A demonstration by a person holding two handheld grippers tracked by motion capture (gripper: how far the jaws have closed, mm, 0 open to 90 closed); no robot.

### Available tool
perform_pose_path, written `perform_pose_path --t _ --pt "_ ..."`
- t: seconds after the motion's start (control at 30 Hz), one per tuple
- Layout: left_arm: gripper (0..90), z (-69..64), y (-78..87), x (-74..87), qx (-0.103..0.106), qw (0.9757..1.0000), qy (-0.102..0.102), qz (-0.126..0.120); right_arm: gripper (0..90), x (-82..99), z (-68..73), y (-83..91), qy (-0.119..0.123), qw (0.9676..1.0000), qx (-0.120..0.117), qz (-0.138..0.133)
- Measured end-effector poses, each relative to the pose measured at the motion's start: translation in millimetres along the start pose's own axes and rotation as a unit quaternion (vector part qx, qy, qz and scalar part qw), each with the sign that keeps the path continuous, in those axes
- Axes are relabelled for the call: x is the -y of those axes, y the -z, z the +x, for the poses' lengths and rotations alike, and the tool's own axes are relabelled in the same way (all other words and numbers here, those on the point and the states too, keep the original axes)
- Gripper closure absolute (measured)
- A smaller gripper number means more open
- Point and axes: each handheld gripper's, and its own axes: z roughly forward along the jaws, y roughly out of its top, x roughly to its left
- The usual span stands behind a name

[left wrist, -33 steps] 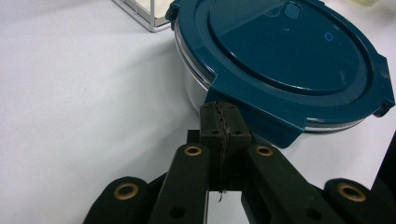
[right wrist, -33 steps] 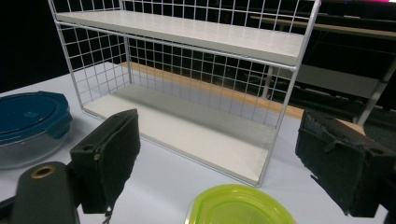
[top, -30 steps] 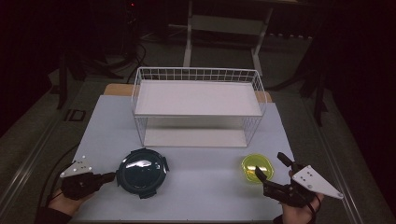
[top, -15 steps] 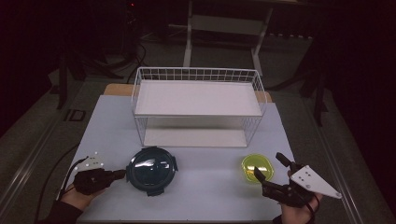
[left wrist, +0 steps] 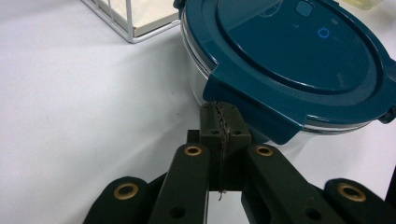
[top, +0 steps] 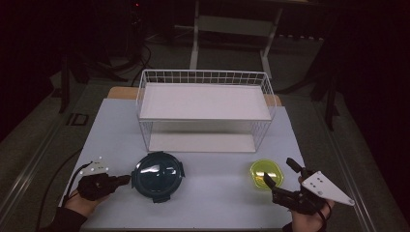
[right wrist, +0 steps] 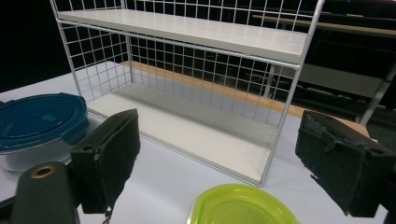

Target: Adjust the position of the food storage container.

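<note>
High view: the left gripper (top: 124, 180) lay low on the white tabletop (top: 212, 203), held in the person's left hand (top: 87, 193), its jaws pointing at the near-left edge of the blue-lidded round container (top: 158, 176). The jaw tips sat right at that container's rim; contact could not be judged from here. The right gripper (top: 283, 175) sat in the right hand (top: 309, 217), jaws spread, their tips just beside the yellow-green lid (top: 266, 173) on its near-right side. Beyond both sets of jaws stood the white wire rack (top: 205, 104) with two shelves, well apart from either gripper.

Left gripper view: the jaws were pressed together, toothed pads meeting with nothing between them. The left gripper (left wrist: 219, 122) had its closed tips up against the container (left wrist: 289, 60), directly under the blue clip tab of the lid, at the glass wall. The container lay ahead and to the right of the jaws. A corner of the rack (left wrist: 126, 23) showed ahead and to the left.

Right gripper view: the jaws stood wide apart, holding nothing. The yellow-green lid (right wrist: 240, 205) lay flat on the tabletop between the jaws and low, touched by neither pad. The rack (right wrist: 196, 84) stood straight ahead of the jaws; the container (right wrist: 39, 123) sat beyond the left-hand jaw.
</note>
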Motion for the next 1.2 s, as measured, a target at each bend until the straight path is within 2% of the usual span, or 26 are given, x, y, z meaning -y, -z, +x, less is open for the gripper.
perform_pose_path --t 0.17,0.47,0.87,1.2 --pt "89.0 -3.4 -6.4 -6.3 0.015 0.9999 0.0 -0.001 13.5 0.2 0.0 -0.3 -0.001 1.0 0.0 0.0" --pt "89.0 -13.8 -24.7 -19.2 0.032 0.9994 -0.014 0.008 13.5 0.8 -1.3 0.0 -0.003 1.0 -0.002 0.001" --pt "89.0 -22.2 -35.3 -26.1 0.044 0.9988 -0.018 0.012 13.6 0.7 -1.1 -0.7 -0.002 1.0 -0.005 0.001" --pt "89.0 -30.9 -45.4 -33.0 0.057 0.9978 -0.029 0.017 13.6 0.7 -2.0 0.2 -0.003 1.0 -0.005 0.0"
